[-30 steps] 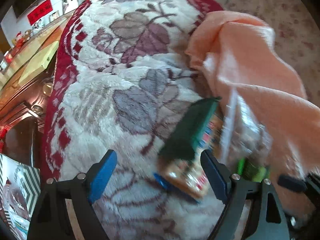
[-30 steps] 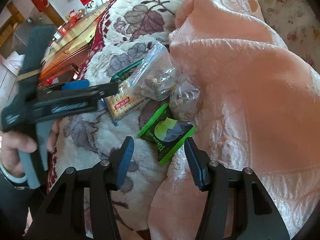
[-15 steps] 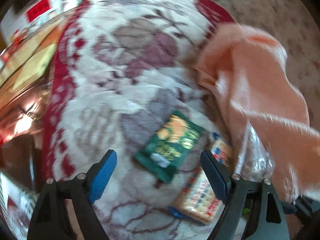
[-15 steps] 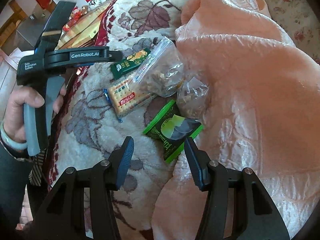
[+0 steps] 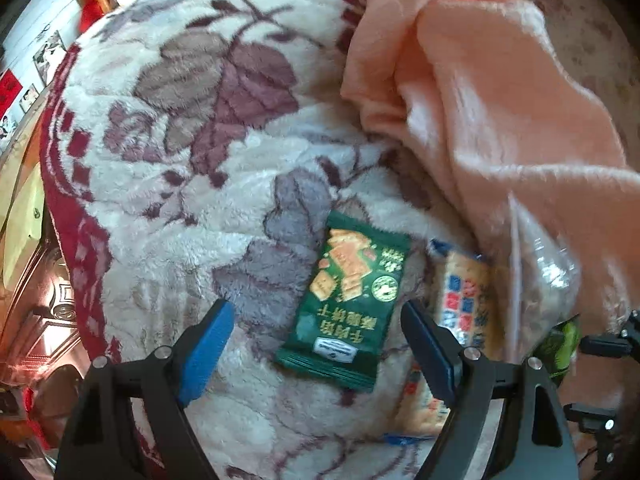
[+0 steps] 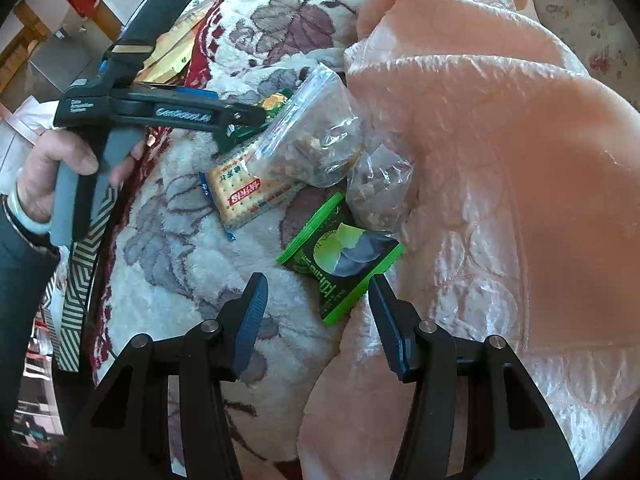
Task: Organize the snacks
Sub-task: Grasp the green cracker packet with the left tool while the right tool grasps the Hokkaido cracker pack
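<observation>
Now the dark green cracker packet (image 5: 352,308) lies flat on the floral blanket (image 5: 180,168) between the spread jaws of the left gripper (image 5: 316,344), where a second ago it stood tilted on edge. The right gripper (image 6: 316,304), also spread and empty, hovers just before one bright green packet (image 6: 340,260). Beyond it: one cracker sleeve (image 6: 244,192), two clear bags (image 6: 316,140), one peach blanket (image 6: 500,160).

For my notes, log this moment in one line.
left hand-held gripper: open over dark green biscuit packet | right hand-held gripper: open, empty
</observation>
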The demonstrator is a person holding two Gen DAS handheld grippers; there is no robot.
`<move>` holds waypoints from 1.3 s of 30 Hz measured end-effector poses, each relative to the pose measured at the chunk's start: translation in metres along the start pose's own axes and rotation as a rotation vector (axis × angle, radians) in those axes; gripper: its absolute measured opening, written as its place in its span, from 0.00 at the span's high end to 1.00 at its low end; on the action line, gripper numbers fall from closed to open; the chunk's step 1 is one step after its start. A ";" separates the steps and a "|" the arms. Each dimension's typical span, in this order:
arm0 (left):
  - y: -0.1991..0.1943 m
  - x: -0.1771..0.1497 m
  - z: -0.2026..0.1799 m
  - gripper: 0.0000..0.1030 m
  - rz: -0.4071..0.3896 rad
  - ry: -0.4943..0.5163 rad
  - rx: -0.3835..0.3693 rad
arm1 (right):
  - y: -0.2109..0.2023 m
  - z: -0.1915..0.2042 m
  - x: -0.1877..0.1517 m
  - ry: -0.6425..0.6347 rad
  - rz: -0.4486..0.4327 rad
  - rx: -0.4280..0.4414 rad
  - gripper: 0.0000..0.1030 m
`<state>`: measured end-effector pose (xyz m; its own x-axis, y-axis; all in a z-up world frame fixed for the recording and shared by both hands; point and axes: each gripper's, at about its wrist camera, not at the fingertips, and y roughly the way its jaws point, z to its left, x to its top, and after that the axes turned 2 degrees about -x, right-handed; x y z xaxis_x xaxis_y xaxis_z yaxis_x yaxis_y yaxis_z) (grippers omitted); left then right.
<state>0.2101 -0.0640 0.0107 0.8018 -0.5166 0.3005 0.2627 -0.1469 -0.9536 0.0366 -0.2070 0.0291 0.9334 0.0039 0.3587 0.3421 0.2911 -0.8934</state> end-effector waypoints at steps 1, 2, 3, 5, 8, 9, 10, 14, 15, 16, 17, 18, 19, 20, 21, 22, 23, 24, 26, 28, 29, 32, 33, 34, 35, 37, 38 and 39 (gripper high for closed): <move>0.003 0.003 -0.001 0.16 0.009 0.005 -0.008 | 0.001 0.001 0.000 0.000 0.001 0.003 0.48; 0.005 0.005 -0.004 0.16 0.010 0.012 -0.027 | 0.001 0.001 0.000 -0.004 0.002 0.004 0.48; 0.006 0.008 -0.007 0.16 0.010 0.021 -0.043 | 0.001 0.002 0.000 -0.009 0.005 0.006 0.48; 0.010 0.012 -0.015 0.15 0.005 0.044 -0.022 | 0.002 0.003 0.000 -0.014 0.007 0.005 0.48; 0.011 0.019 -0.010 0.18 0.014 -0.002 -0.042 | 0.003 0.002 0.000 -0.012 0.008 0.006 0.48; 0.011 0.022 -0.008 0.26 0.013 -0.021 -0.040 | 0.003 0.002 0.000 -0.013 0.008 0.010 0.48; 0.010 0.024 -0.007 0.30 0.009 -0.028 -0.029 | 0.003 0.003 0.000 -0.015 0.009 0.014 0.48; 0.003 0.019 -0.004 0.56 -0.017 -0.031 -0.017 | 0.002 0.006 0.001 -0.027 -0.006 0.038 0.48; 0.000 0.017 0.000 0.56 -0.022 -0.051 -0.027 | 0.002 0.007 0.002 -0.025 -0.012 0.044 0.48; -0.002 0.015 0.001 0.57 -0.028 -0.067 -0.031 | 0.001 0.008 0.003 -0.017 -0.019 0.051 0.48; -0.004 0.012 0.003 0.57 -0.034 -0.080 -0.026 | 0.002 0.009 0.005 -0.009 -0.024 0.059 0.48; -0.006 0.008 0.005 0.57 -0.039 -0.091 -0.019 | 0.003 0.011 0.007 0.006 -0.028 0.071 0.48; -0.015 -0.009 0.001 0.57 -0.047 -0.106 -0.005 | 0.006 0.014 0.011 0.025 -0.025 0.084 0.48; -0.017 -0.016 0.004 0.57 -0.051 -0.121 0.008 | 0.008 0.017 0.013 0.031 -0.025 0.088 0.48; -0.020 -0.024 0.008 0.57 -0.059 -0.139 0.032 | 0.011 0.021 0.018 0.038 -0.030 0.096 0.46; -0.024 -0.032 0.009 0.57 -0.068 -0.157 0.050 | 0.014 0.026 0.024 0.050 -0.036 0.111 0.46; -0.030 -0.040 0.013 0.57 -0.077 -0.187 0.058 | 0.019 0.030 0.031 0.073 -0.033 0.129 0.45; -0.035 -0.048 0.018 0.57 -0.086 -0.217 0.055 | 0.026 0.032 0.038 0.103 -0.022 0.134 0.43; -0.045 -0.067 0.027 0.57 -0.106 -0.267 0.072 | 0.042 0.035 0.048 0.157 0.010 0.105 0.43; -0.052 -0.082 0.030 0.57 -0.115 -0.302 0.130 | 0.054 0.035 0.055 0.189 0.018 0.054 0.43; -0.054 -0.088 0.032 0.57 -0.122 -0.319 0.135 | 0.060 0.034 0.060 0.206 0.018 0.016 0.43; -0.059 -0.105 0.043 0.57 -0.133 -0.400 0.107 | 0.069 0.029 0.075 0.260 0.022 0.007 0.32; -0.059 -0.111 0.047 0.57 -0.133 -0.419 0.108 | 0.071 0.031 0.081 0.259 0.024 -0.002 0.31; -0.061 -0.114 0.048 0.57 -0.137 -0.432 0.109 | 0.073 0.037 0.089 0.237 0.023 -0.019 0.31; -0.062 -0.119 0.050 0.57 -0.138 -0.443 0.110 | 0.075 0.041 0.093 0.218 0.024 -0.032 0.31; -0.062 -0.127 0.051 0.57 -0.131 -0.455 0.109 | 0.081 0.062 0.101 0.109 0.031 -0.050 0.31; -0.064 -0.132 0.051 0.57 -0.132 -0.469 0.109 | 0.084 0.072 0.102 0.049 0.034 -0.041 0.31; -0.064 -0.135 0.052 0.57 -0.132 -0.485 0.107 | 0.086 0.083 0.102 -0.028 0.037 -0.030 0.31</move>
<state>0.1127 0.0588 0.0318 0.9083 -0.0454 0.4159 0.4113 -0.0844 -0.9076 0.1520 -0.1017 0.0108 0.9421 0.0407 0.3327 0.3113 0.2618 -0.9135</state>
